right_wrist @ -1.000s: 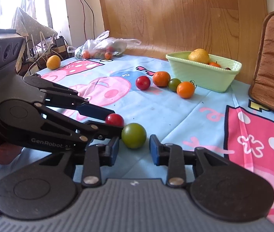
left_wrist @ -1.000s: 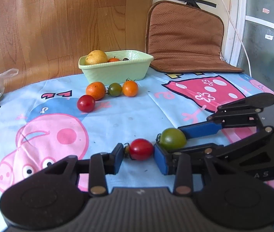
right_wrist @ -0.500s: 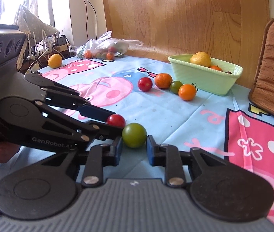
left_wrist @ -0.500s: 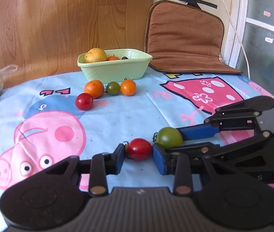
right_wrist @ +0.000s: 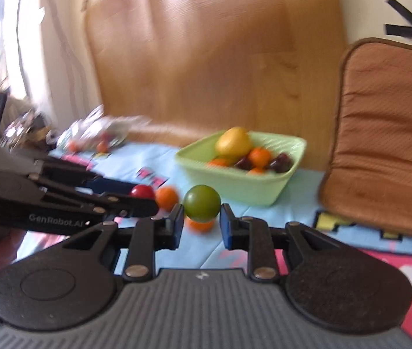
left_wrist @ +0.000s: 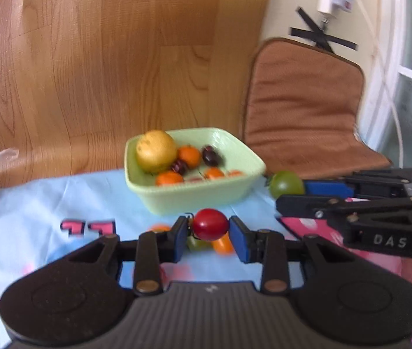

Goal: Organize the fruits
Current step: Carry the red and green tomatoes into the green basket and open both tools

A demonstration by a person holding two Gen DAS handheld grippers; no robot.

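My left gripper (left_wrist: 209,232) is shut on a red tomato (left_wrist: 210,224) and holds it above the tablecloth, in front of the light green bowl (left_wrist: 194,196). My right gripper (right_wrist: 201,222) is shut on a green tomato (right_wrist: 202,207), also lifted, near the bowl (right_wrist: 246,186). The bowl holds a yellow fruit (left_wrist: 156,150), small oranges and dark fruits. In the left wrist view the green tomato (left_wrist: 286,184) shows at the right beside the bowl. In the right wrist view the red tomato (right_wrist: 142,192) shows at the left. Orange fruits (right_wrist: 167,197) lie on the cloth below.
A brown cushion (left_wrist: 305,116) leans against the wall right of the bowl. A wooden panel (left_wrist: 104,58) stands behind the table. A plastic bag with fruit (right_wrist: 98,133) lies at the far left. The blue cartoon tablecloth (left_wrist: 46,203) covers the table.
Both grippers closed on their tomatoes, lifted them off the cloth and moved forward toward the green bowl. The bowl now looks much nearer in both views.
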